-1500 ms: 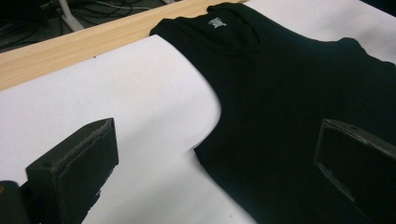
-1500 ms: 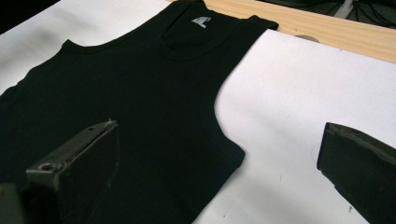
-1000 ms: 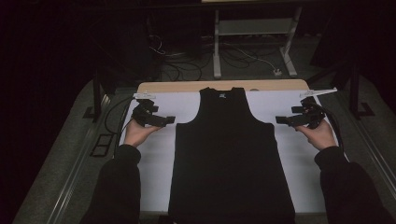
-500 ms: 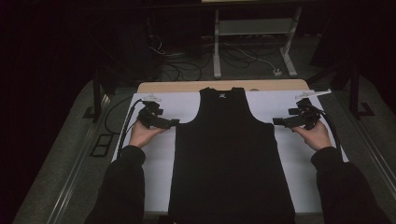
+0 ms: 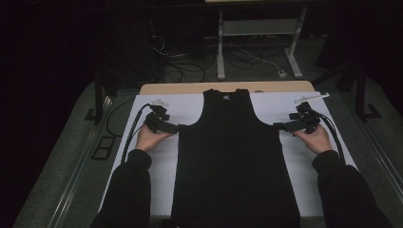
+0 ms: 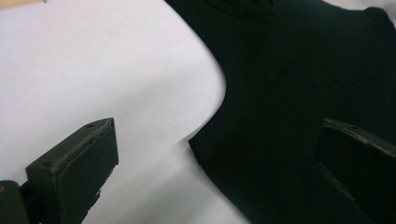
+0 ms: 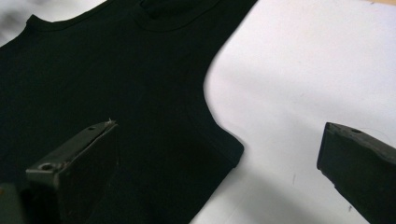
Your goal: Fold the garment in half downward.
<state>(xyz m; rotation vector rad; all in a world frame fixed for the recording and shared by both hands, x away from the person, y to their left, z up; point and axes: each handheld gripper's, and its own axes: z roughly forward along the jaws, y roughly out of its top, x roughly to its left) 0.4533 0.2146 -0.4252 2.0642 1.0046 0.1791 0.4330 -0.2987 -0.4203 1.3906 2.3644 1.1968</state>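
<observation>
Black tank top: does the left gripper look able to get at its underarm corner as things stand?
Probably yes. The left gripper is open, its fingers straddling the black tank top at its underarm corner, which lies flat on the white sheet with nothing between.

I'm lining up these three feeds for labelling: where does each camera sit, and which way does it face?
High view: above the person's side, looking forward and down on the white table; forearms, left gripper, right gripper.
Left gripper view: on that gripper, facing the black tank top; open jaws.
Right gripper view: likewise, facing the top's other underarm corner; open jaws.
All three share the tank top.
</observation>
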